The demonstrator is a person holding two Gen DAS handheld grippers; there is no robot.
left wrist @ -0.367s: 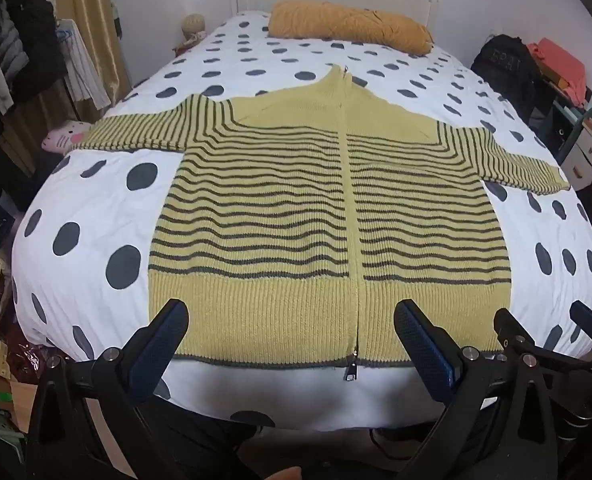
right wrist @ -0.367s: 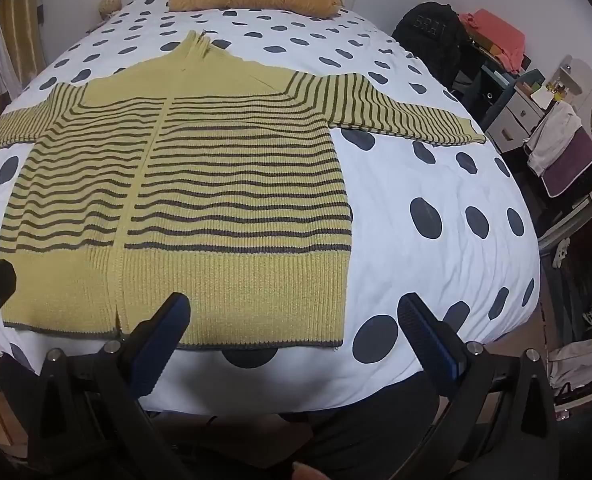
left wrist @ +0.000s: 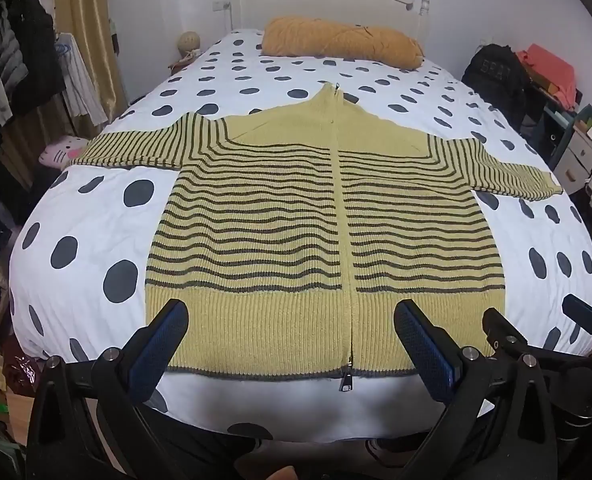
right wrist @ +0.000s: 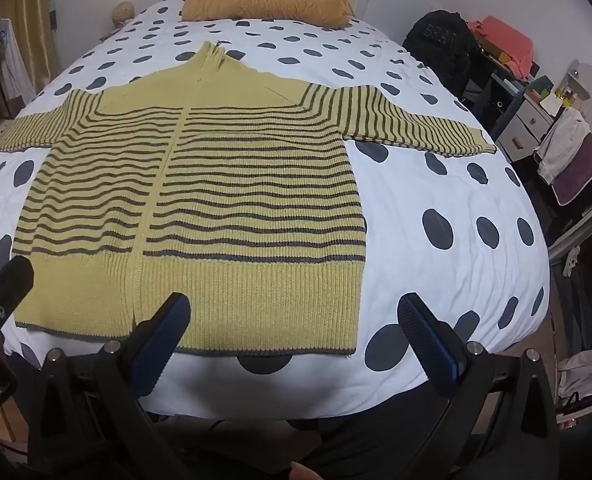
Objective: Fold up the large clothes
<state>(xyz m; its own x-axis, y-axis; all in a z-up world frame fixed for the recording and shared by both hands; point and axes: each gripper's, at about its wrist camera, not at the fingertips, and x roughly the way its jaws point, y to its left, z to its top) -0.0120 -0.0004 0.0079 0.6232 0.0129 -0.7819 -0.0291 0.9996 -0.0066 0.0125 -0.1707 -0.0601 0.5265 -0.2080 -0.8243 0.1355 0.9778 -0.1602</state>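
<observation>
yellow dark-striped cardigan (left wrist: 296, 216), white dark-dotted bedspread (left wrist: 96, 216)

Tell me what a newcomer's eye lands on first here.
First, the yellow knit zip cardigan with dark stripes, spread flat, sleeves out, across the white bed cover with big grey dots. Next, the mustard-orange bolster pillow by the headboard. The open left gripper and open right gripper hover at the cardigan's hem, holding nothing.

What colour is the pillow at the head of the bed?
Mustard orange pillow, plain, clearest in the left wrist view.
</observation>
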